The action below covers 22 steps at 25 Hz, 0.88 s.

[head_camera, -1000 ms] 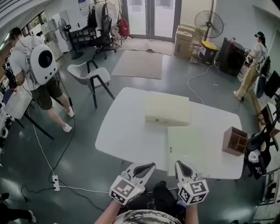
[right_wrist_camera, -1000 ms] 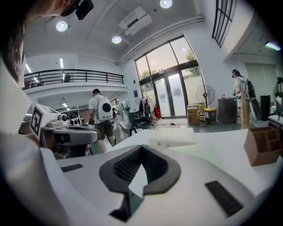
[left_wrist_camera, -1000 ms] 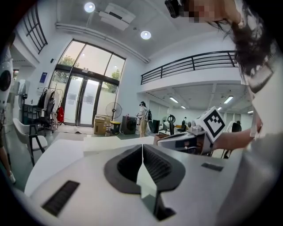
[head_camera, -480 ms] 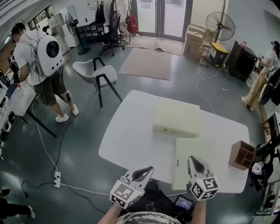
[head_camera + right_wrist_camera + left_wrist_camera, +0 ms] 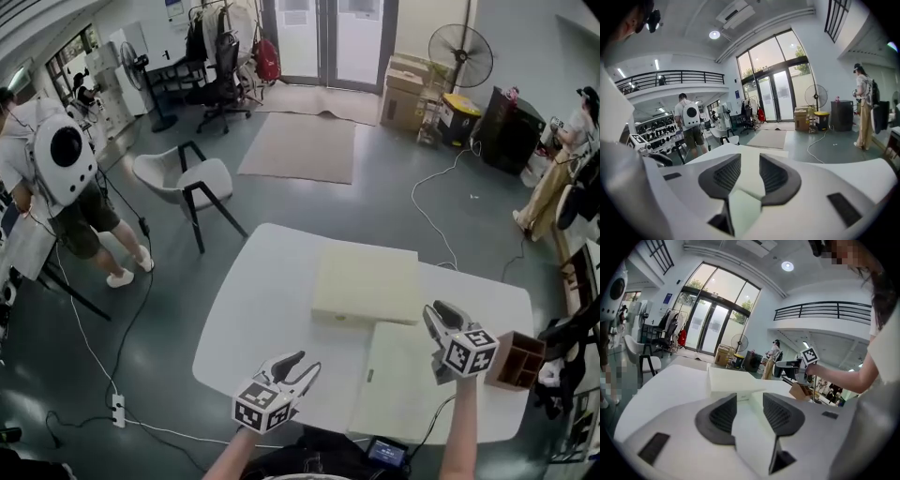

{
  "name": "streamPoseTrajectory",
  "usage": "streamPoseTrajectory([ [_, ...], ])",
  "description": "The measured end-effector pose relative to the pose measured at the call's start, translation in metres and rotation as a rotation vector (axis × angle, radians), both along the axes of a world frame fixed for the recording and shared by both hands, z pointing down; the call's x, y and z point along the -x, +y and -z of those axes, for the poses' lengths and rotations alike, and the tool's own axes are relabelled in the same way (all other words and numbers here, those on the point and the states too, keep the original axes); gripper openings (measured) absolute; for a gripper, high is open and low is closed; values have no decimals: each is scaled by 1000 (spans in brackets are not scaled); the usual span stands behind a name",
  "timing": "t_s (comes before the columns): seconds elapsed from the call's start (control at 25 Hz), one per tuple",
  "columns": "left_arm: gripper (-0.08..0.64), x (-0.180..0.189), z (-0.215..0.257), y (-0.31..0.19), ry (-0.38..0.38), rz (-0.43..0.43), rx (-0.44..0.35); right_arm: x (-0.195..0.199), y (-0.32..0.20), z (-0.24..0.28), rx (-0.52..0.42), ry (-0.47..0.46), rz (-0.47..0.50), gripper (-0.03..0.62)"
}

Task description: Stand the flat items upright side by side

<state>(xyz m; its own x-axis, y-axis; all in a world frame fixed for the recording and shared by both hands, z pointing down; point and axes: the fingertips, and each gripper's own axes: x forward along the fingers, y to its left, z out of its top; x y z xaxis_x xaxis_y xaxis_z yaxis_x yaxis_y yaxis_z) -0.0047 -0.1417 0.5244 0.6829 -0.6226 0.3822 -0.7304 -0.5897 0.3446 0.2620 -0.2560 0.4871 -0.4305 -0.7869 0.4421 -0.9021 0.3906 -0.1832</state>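
Observation:
Two flat cream boxes lie on the white table (image 5: 253,300). One box (image 5: 366,281) is at the middle; the other box (image 5: 398,380) lies nearer me, to the right. My left gripper (image 5: 307,364) hovers over the near table edge, left of the nearer box. It is open, its jaws having just been opening, with nothing between them. In the left gripper view the left gripper (image 5: 749,404) points at the far box (image 5: 729,379). My right gripper (image 5: 435,314) is above the nearer box's far right corner. It too has just been opening and holds nothing; the right gripper (image 5: 750,164) shows only table.
A brown wooden organizer (image 5: 514,361) stands at the table's right edge, close to my right gripper. A white chair (image 5: 192,178) is off the far left corner. A person with a white backpack (image 5: 56,159) stands at left; cables and a power strip (image 5: 117,410) lie on the floor.
Both grippers have come forward over the table, the right one swinging far right toward the organizer. Both pairs of jaws have gone from shut to open. The backpack person moved left.

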Motion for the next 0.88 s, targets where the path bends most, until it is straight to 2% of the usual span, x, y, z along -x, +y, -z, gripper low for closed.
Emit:
streamPoseTrajectory([
  [0.12, 198, 0, -24, -38, 15, 37, 61, -17, -53, -27, 65, 0, 36, 179],
  [0.2, 249, 1, -42, -64, 25, 74, 109, -23, -88, -48, 116, -22, 58, 212],
  [0.32, 281, 2, -66, -96, 47, 142, 176, -28, -134, -83, 197, -62, 87, 261],
  [0.48, 327, -5, -99, -127, 113, 227, 277, -32, -187, -121, 268, -119, 77, 344],
  [0.68, 371, -12, -122, -148, 232, 353, 377, -35, -227, -160, 373, -204, 56, 404],
  [0.76, 377, -16, -126, -155, 273, 367, 402, -33, -235, -172, 414, -208, 75, 430],
  [0.88, 380, -26, -131, -163, 299, 360, 429, -18, -239, -182, 475, -218, 151, 433],
])
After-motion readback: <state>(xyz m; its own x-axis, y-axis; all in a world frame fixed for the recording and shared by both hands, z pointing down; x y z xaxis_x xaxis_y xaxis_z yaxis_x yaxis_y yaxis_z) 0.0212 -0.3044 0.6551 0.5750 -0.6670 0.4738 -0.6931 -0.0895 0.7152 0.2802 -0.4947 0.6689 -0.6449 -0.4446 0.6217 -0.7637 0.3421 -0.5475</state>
